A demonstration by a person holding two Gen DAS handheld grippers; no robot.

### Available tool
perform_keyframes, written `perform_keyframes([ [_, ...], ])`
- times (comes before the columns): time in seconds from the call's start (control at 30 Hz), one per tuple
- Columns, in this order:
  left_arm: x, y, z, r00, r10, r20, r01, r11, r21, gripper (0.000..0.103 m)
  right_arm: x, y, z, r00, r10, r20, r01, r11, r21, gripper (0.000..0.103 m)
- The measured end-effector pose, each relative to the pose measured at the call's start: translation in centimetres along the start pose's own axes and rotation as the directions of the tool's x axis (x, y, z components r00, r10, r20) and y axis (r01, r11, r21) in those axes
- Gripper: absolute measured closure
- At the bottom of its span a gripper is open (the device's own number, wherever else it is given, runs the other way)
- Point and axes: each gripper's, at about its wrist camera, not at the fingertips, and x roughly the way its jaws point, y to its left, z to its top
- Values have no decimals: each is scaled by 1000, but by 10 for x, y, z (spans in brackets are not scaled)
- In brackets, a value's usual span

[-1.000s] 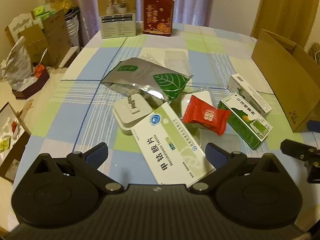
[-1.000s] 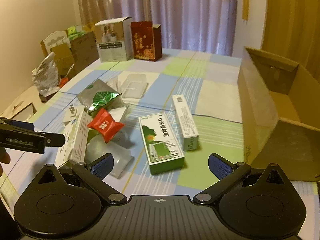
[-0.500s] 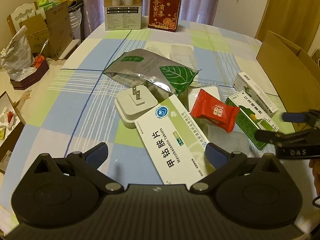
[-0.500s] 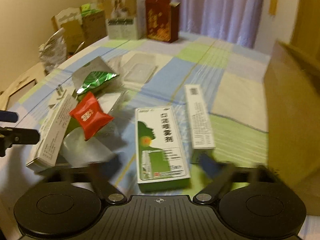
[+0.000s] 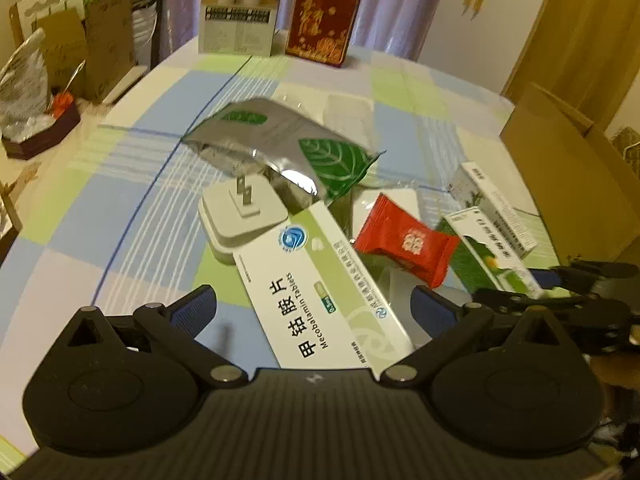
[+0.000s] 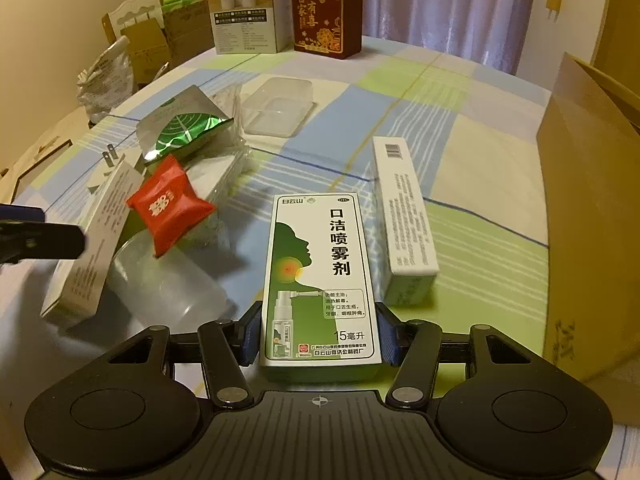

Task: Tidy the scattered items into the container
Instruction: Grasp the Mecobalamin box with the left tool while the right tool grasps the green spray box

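In the right wrist view my right gripper [image 6: 320,336] is shut on the near end of a green-and-white spray box [image 6: 320,268] lying flat on the table, a blue pad against each long side. A narrow white box [image 6: 402,216] lies just right of it. The open cardboard box [image 6: 592,200] stands at the right. My left gripper [image 5: 314,308] is open, its fingers either side of a white tablet box [image 5: 320,292] without touching it. Beyond that lie a white plug adapter [image 5: 240,216], a foil leaf pouch [image 5: 288,148] and a red candy packet [image 5: 406,240].
A clear plastic tray [image 6: 280,108] sits mid-table and a clear lid [image 6: 168,280] lies under the red packet [image 6: 168,208]. Two upright boxes, white [image 6: 244,12] and dark red [image 6: 324,16], stand at the far edge. Cartons and bags crowd the floor at the left.
My right gripper moved forward and down over the spray box and went from wide open to shut on it. My left gripper crept closer to the tablet box and stayed open.
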Motion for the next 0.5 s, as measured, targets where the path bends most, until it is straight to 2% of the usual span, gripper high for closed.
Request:
perform_keyframes([
  [0.13,11,3,-1,999,1,-42,-3,999,-40,9,-16,0,-11,1000,-5,0,5,1000,20,45],
  [0.23,19,8,-3,996,-23,-90,18,998,-61,29,-27,3,-21,1000,-23,-6,23,1000,19,45],
  [0.27,20,8,-5,994,-29,-102,24,999,-49,33,-30,5,-24,1000,-27,-10,27,999,17,45],
  [0.37,15,10,-10,993,-45,-109,44,999,-11,33,-38,8,-33,999,-45,-15,45,999,11,45],
  [0.5,7,8,-15,992,-44,-118,56,994,97,33,-46,8,-42,996,-77,-45,79,996,35,45],
])
